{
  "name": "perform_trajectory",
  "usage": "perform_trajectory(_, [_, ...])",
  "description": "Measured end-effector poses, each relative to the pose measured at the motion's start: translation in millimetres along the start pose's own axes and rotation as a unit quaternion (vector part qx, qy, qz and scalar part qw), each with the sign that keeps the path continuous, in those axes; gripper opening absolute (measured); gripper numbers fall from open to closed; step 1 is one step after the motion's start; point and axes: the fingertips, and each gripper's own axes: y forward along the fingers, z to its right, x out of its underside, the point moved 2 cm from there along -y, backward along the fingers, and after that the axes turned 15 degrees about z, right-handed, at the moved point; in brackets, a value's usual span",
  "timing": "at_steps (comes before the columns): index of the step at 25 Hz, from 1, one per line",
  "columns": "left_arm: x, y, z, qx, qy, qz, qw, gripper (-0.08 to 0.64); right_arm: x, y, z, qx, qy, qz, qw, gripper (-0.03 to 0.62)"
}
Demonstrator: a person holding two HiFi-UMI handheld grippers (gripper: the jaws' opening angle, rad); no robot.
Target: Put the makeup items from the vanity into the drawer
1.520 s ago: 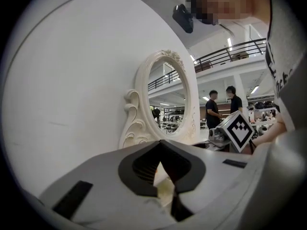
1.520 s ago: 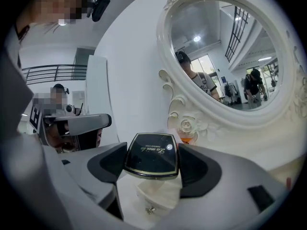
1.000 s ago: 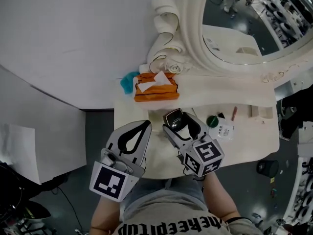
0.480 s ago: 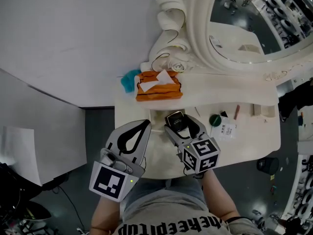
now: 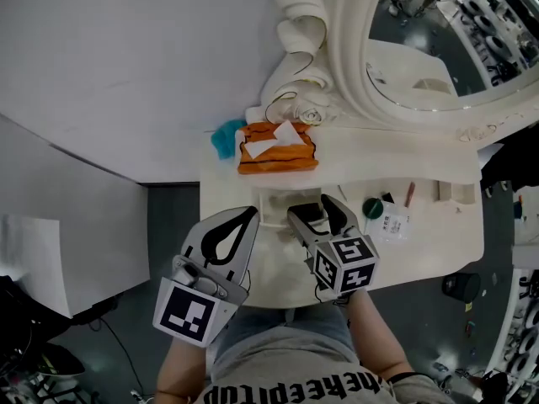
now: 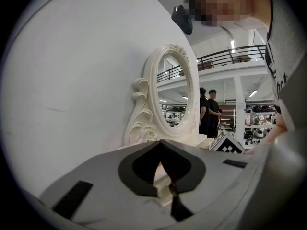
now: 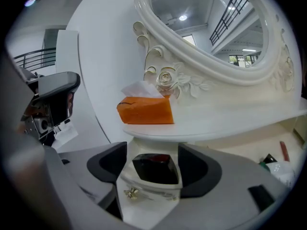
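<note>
A black compact [image 7: 154, 168] lies in the small open drawer [image 7: 152, 194], which has a brass knob [image 7: 129, 193] on its front. My right gripper [image 7: 152, 152] stands open over it, one jaw on each side, not touching. From the head view the right gripper [image 5: 310, 209] hovers over the drawer [image 5: 274, 202] under the vanity's shelf. My left gripper [image 5: 252, 213] is shut on nothing, just left of the drawer; its closed tips [image 6: 160, 142] point at the mirror frame. On the vanity top lie a green round item [image 5: 371, 208], a white packet [image 5: 392, 224] and a reddish stick [image 5: 409, 194].
An orange tissue box [image 5: 278, 148] sits on the shelf above the drawer, a teal cloth [image 5: 224, 137] to its left. The ornate oval mirror [image 5: 438, 40] rises behind. The vanity's front edge [image 5: 396, 268] is close to the person's body. Floor lies to the left.
My right gripper has moved forward and down to the drawer; the black compact has left its jaws and lies in the drawer. The left gripper has stayed put.
</note>
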Motion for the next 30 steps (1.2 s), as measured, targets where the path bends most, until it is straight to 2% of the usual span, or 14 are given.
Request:
perform_trajectory(7, [-2.3,1.9,5.9,0.003,0.002,0.001,1.0000,0.015,-13.2,-5.9,-3.8,-0.017,0.011,0.024,1.000,0.336])
perform_trajectory(10, [-3.5,5.3,11.1,0.008,0.002,0.004,1.0000,0.015,-20.5,-13.1,-6.5,-0.030,0.010,0.038,0.999,0.274])
perform_trajectory(13, [-5.2,9.1,17.7,0.013,0.000,0.007,0.9999,0.015,-29.1,-21.9,-7.8,-0.040,0.005,0.052,0.998,0.176])
perform_trajectory(19, [-10.5,21.0,36.2,0.029,0.003,0.014,0.9995,0.015,-49.4,-42.7,-1.1,-0.048,-0.005,0.076,0.996,0.083])
perform_trajectory(30, [-20.1,52.2,83.9,0.069,0.005,0.028,0.9972,0.015,-89.8,-93.2,19.0,-0.051,-0.009,0.129,0.990,-0.003])
